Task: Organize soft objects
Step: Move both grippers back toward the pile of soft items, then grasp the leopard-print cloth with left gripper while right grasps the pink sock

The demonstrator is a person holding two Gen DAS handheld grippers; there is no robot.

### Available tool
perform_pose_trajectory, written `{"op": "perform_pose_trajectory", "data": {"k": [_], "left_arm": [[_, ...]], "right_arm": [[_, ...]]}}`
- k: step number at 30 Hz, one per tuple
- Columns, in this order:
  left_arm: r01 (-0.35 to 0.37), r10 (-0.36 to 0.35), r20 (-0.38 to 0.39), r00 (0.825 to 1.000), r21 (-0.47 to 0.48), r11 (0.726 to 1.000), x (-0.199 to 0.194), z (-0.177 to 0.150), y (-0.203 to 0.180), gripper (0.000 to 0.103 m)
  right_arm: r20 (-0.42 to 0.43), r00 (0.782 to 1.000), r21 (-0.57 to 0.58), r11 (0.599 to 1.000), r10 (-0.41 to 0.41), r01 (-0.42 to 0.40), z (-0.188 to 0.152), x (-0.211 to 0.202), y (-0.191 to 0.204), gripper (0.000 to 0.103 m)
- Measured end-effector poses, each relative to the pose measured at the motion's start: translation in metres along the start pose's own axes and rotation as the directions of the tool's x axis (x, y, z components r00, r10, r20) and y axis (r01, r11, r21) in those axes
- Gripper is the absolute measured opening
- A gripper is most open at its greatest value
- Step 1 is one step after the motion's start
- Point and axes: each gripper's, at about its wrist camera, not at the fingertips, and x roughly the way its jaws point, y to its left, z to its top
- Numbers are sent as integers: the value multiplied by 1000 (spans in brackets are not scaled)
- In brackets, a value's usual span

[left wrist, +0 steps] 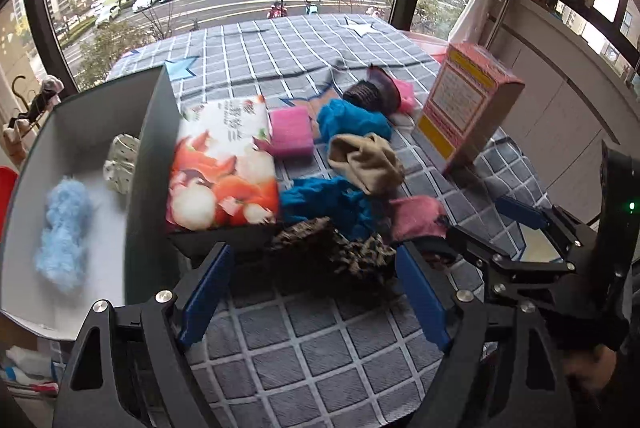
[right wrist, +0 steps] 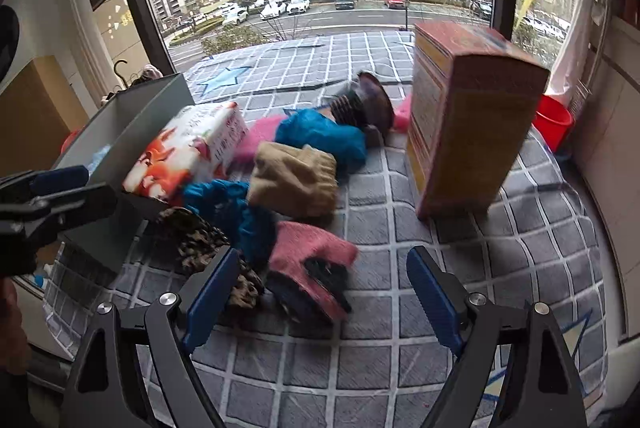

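Leopard-print cloth (left wrist: 336,252) sits on the checked blanket (left wrist: 320,348) dead ahead of the left gripper (left wrist: 310,292), jaws spread and empty, so it's nearer. Right gripper (right wrist: 320,292), also released, faces the pink-black glove (right wrist: 312,268).

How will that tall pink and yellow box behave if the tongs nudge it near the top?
The tall box stands upright on a narrow base on soft checked bedding, so it would probably tip rather than slide. It looks like stiff cardboard, likely light.
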Motion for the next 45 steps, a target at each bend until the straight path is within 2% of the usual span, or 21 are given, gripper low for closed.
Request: {"op": "perform_pose_trajectory", "data": {"k": [2,6,7,13,14,15,17,18,21,27,28,29,30,33,36,39,41,45], "left_arm": [[8,-9,-28,1000,-25,1000,14,-6,-6,86],[32,-40,-53,998,-143,989,42,-10,2,86],[27,-38,-64,997,-160,987,50,-11,2,86],[5,-23,-76,997,-234,972,80,-9,3,85],[-1,-17,-74,997,-239,971,82,-8,4,82],[10,-29,-75,997,-246,969,85,-8,6,67],[48,-74,-88,993,-266,963,88,-9,9,45],[43,-68,-85,994,-265,963,87,-9,10,40],[52,-75,-76,994,-259,965,77,-15,16,31],[11,-24,-80,997,-162,987,52,-36,20,32],[7,-19,-79,997,-141,990,50,-40,19,32],[9,-18,-78,997,-119,993,49,-43,17,31],[10,-17,-74,997,-99,995,47,-46,15,31],[37,-39,-49,998,-34,999,40,-53,5,31],[67,-66,-52,996,5,998,41,-59,-5,31],[27,-25,-36,999,50,998,44,-57,-16,31],[12,-11,-30,999,57,998,48,-55,-19,31],[-26,27,-20,999,35,999,52,-56,-22,31]], "right_arm": [[-7,1000,18,1000,-9,10,-7,2,-9,87],[-15,1000,28,999,-18,18,-17,3,-19,87],[-16,1000,33,999,-14,14,-25,-1,-31,87],[-23,1000,48,999,10,-9,-32,0,-40,87],[-22,1000,45,999,12,-11,-32,-1,-40,87],[-23,1000,42,999,10,-9,-32,-2,-40,87],[-23,1000,27,1000,17,-16,-31,-2,-38,87],[-21,1000,17,1000,22,-22,-30,0,-37,87],[-11,999,-25,998,49,-50,-23,7,-28,87],[-88,992,-55,994,87,-92,-11,40,-4,87],[-103,991,-69,993,86,-93,-11,47,1,84],[-116,990,-84,993,76,-87,-13,54,5,56],[-128,990,-98,992,65,-78,-15,59,9,37],[-120,991,-132,988,62,-78,-23,51,12,34],[-83,997,-149,989,1,-13,-38,25,4,34],[-97,994,-95,995,-42,33,-55,12,-17,34],[-114,993,-68,997,-42,35,-63,15,-26,34],[-81,996,-52,998,-47,43,-66,13,-26,34]]}}
